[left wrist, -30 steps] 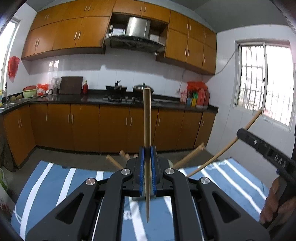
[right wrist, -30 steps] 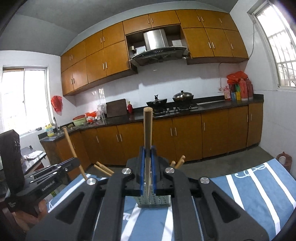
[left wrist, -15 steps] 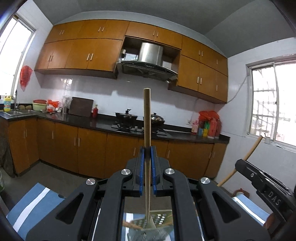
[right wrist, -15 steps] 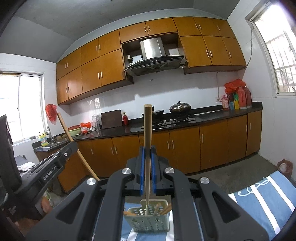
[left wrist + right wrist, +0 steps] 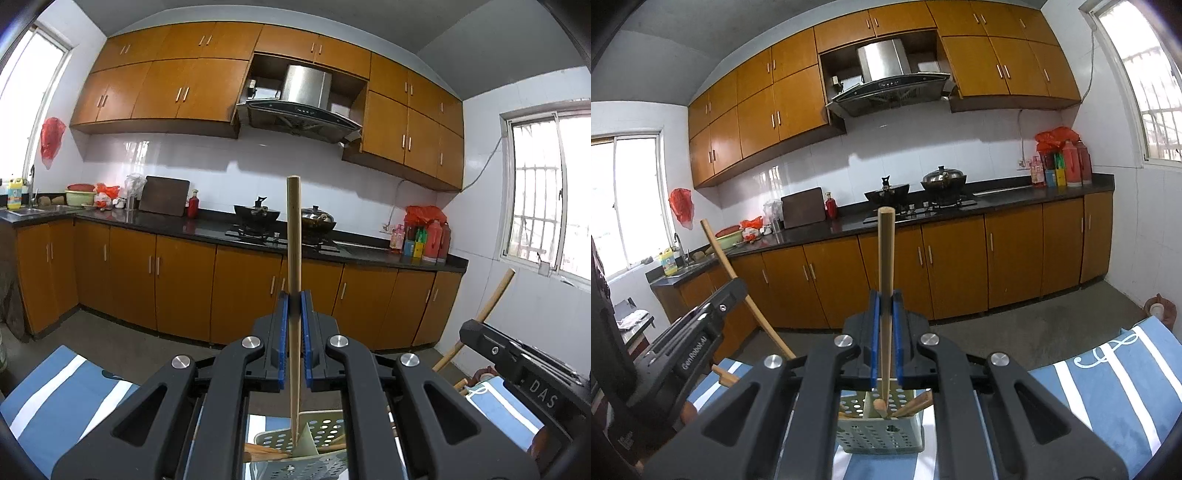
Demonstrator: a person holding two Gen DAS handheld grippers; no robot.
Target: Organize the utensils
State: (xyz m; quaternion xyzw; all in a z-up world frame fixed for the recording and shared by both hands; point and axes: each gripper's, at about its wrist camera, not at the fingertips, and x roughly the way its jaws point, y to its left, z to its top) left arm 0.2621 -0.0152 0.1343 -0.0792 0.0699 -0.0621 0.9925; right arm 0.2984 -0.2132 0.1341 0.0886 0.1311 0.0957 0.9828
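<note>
- Pinching a slim, round wooden stick (image 5: 293,280) between its blue ribbed pads, the left gripper (image 5: 294,299) holds it upright, blunt top above the jaws and lower tip down at a pale green perforated holder (image 5: 325,432).
- The right gripper (image 5: 885,299) clamps a second wooden stick (image 5: 885,291) the same way — smooth, pale, straight — with its lower end inside the same holder (image 5: 882,435), below and just ahead of the fingers.
- That holder is a boxy plastic caddy, its walls dotted with round holes and split by an inner divider; more wooden handles (image 5: 916,404) lean in it, right of the right-hand stick.
- Under both tools lies a blue cloth with white stripes (image 5: 1108,398), soft and slightly rumpled.
- Each tool shows in the other's view: matte black, at the right of the left view and at the left of the right view, its stick slanting up.
- Beyond the fingers — glossy orange-brown cabinets (image 5: 184,288), a dark counter, white tiles and a steel range hood (image 5: 303,96).
</note>
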